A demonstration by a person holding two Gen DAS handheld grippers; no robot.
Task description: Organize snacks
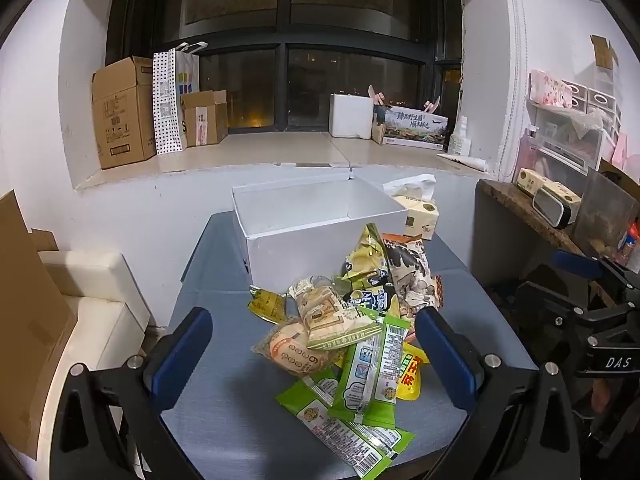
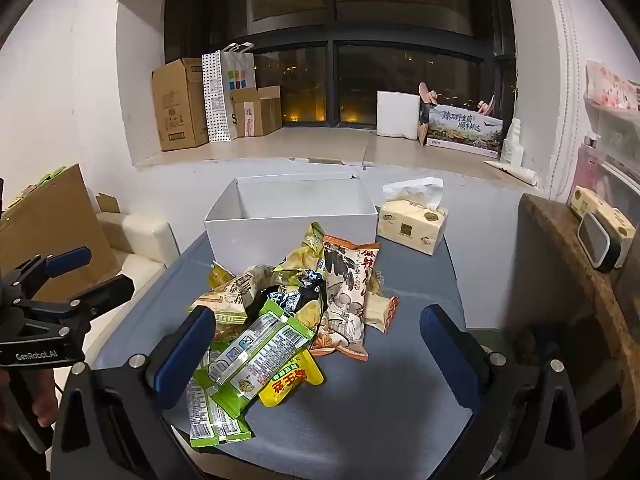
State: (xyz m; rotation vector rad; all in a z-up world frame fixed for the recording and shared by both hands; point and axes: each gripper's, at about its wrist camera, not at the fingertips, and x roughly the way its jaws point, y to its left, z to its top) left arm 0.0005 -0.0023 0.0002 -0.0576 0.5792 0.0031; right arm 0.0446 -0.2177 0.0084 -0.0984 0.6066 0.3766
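A pile of snack packets [image 1: 348, 332] lies on the grey-blue table [image 1: 224, 420], in front of an open, empty white box [image 1: 316, 216]. The pile has green packets [image 1: 372, 372], a round cake packet [image 1: 294, 350], a yellow packet [image 1: 412, 376] and an orange-and-white illustrated bag [image 1: 412, 276]. My left gripper [image 1: 314, 356] is open and empty, its fingers on either side of the pile's near part. In the right wrist view the pile [image 2: 288, 312] and the box [image 2: 292, 216] show again. My right gripper [image 2: 316, 356] is open and empty above the near side of the pile.
A tissue pack [image 2: 414, 222] sits to the right of the box. A windowsill behind holds cardboard boxes [image 1: 124, 112] and a paper bag [image 1: 174, 100]. A dark wooden shelf [image 2: 576, 264] stands at the right. White cushions [image 1: 88, 292] and cardboard [image 1: 28, 312] lie at the left.
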